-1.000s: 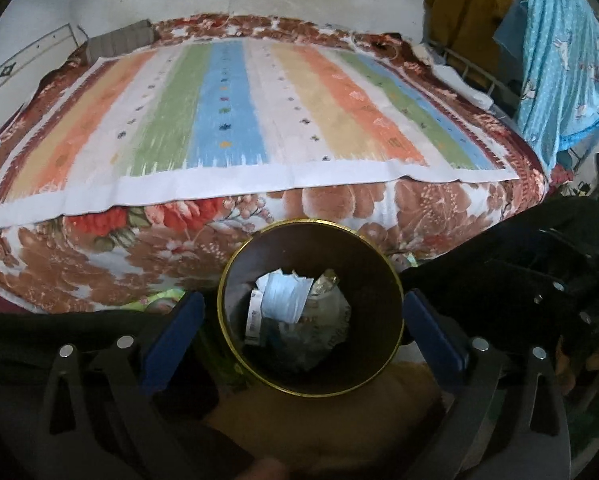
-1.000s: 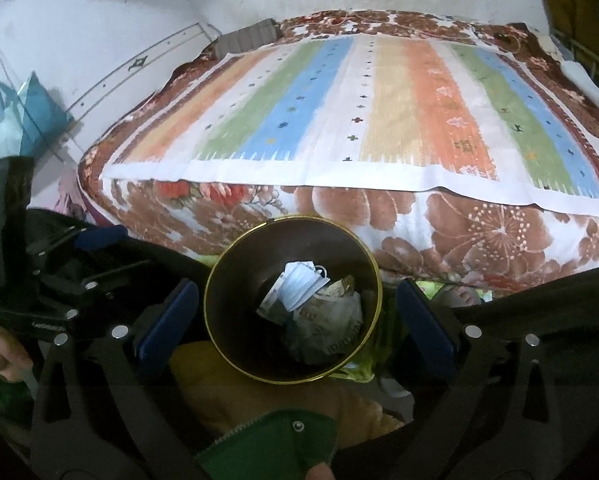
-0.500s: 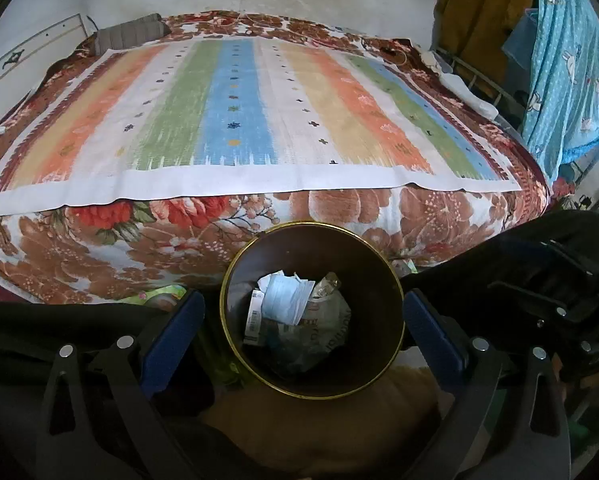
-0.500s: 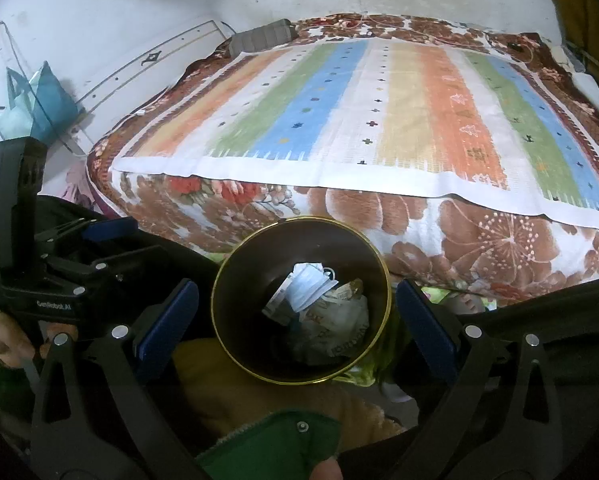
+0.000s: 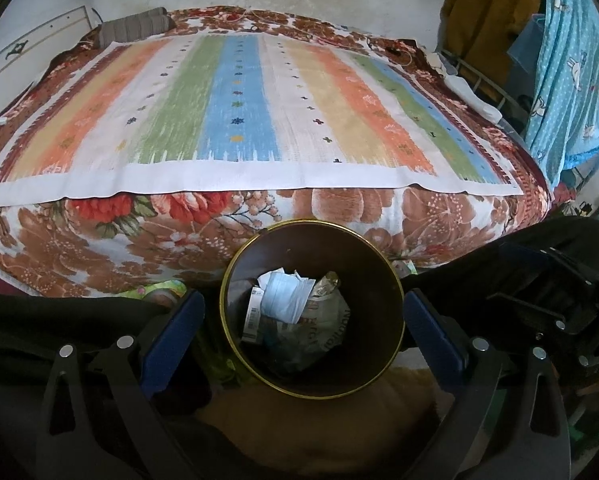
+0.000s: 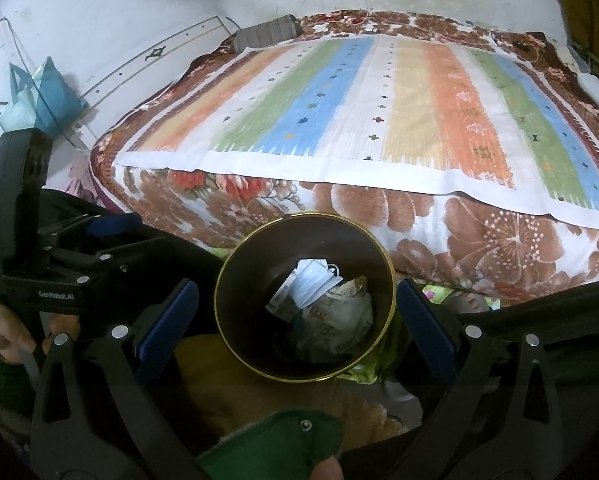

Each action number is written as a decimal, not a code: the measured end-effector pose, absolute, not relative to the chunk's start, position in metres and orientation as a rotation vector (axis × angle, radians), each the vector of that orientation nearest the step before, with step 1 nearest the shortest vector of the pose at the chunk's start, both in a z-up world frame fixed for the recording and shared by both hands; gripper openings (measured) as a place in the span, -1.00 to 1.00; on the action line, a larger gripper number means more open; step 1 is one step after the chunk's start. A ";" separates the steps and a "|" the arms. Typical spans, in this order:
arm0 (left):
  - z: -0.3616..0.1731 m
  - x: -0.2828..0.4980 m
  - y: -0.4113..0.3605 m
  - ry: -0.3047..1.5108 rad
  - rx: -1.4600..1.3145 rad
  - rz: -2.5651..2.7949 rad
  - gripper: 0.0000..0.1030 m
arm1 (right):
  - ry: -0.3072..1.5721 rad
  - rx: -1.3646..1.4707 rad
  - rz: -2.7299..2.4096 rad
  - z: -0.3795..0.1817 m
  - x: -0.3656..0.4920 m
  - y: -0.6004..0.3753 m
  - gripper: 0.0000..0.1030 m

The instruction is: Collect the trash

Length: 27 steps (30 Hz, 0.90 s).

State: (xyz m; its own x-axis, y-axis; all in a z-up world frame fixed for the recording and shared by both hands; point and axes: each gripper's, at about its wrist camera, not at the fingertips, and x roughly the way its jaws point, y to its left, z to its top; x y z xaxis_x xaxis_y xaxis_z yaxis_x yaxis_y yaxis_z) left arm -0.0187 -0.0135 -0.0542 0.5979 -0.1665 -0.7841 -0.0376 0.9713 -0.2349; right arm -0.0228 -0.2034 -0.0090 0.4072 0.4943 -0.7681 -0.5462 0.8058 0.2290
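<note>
Both jaws apart, trash bin (image 5: pixel 235 280) between, paper trash (image 6: pixel 331 304) inside, bed (image 5: pixel 239 120) behind.

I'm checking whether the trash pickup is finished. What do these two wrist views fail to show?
- Bin base and floor: hidden by both grippers' frames and dark clothing, both views.
- Lower trash: buried under the mask and crumpled wrapper.
- Wrapper print: too small.
- Bed far edge: blurred.

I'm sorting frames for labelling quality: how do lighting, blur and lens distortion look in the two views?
Left wrist view: fisheye bows the striped bedspread, dark vignette corners, bin interior dim, the trash legible. Right wrist view: same curvature, foreground underexposed, slight softness on the bedspread, bin rim sharp.
</note>
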 end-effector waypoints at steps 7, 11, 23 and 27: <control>-0.055 -0.019 -0.015 0.935 -0.244 -0.068 0.89 | 0.952 -0.060 0.657 -0.010 -0.023 -0.202 0.83; -0.056 -0.019 -0.014 0.939 -0.248 -0.062 0.89 | 0.954 -0.056 0.663 -0.010 -0.023 -0.202 0.83; -0.056 -0.020 -0.014 0.940 -0.249 -0.062 0.89 | 0.953 -0.060 0.663 -0.010 -0.025 -0.201 0.83; -0.057 -0.020 -0.014 0.940 -0.248 -0.063 0.89 | 0.960 -0.046 0.669 -0.010 -0.025 -0.200 0.83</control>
